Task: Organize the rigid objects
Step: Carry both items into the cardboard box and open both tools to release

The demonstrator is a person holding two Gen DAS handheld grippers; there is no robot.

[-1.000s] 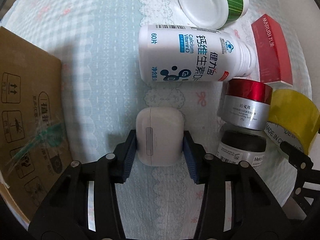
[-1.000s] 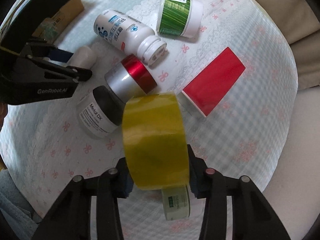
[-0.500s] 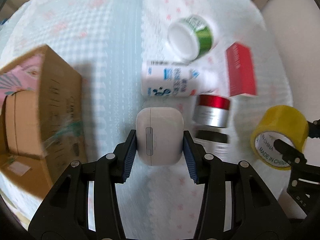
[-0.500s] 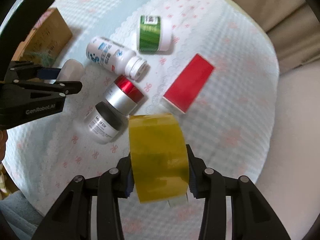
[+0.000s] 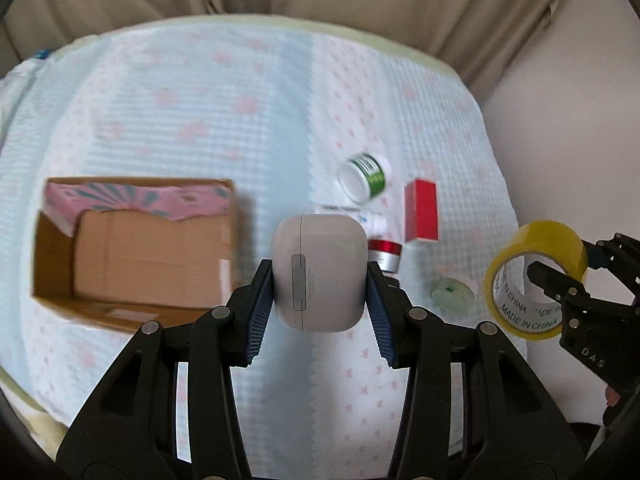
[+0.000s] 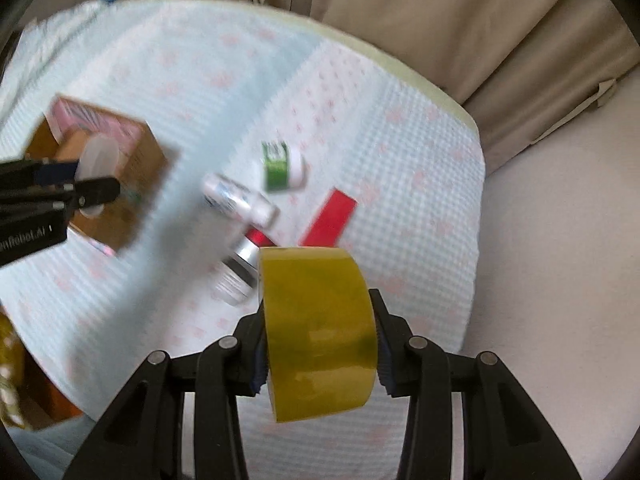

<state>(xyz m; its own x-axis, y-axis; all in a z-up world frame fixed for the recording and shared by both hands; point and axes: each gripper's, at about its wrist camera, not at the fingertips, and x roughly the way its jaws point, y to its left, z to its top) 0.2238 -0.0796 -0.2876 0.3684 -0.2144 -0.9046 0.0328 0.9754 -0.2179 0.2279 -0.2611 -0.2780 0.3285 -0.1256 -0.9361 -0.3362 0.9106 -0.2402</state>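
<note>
The surface (image 5: 200,120) is covered with a pale blue checked cloth with pink bows, and a beige curtain (image 6: 440,20) hangs behind it. On its left part stands an open cardboard box (image 5: 132,248) with a pink printed item (image 5: 136,200) leaning inside the far wall. The left tongs (image 5: 320,276) are raised above the surface and pinch a white rounded case (image 5: 320,272) between the blue pads (image 5: 258,300) — the case hangs just right of the box. The right tongs (image 6: 320,340) are pressed on a roll of yellow tape (image 6: 316,328), held on its two flat sides, also in the air. Below, on the cloth, lie a red flat box (image 5: 420,210), a white bottle (image 6: 236,200) on its side, a green-labelled jar (image 5: 364,176), a jar with a red lid (image 5: 385,254) and a small pale green jar (image 5: 452,292) — all near each other, right of the cardboard box.
</note>
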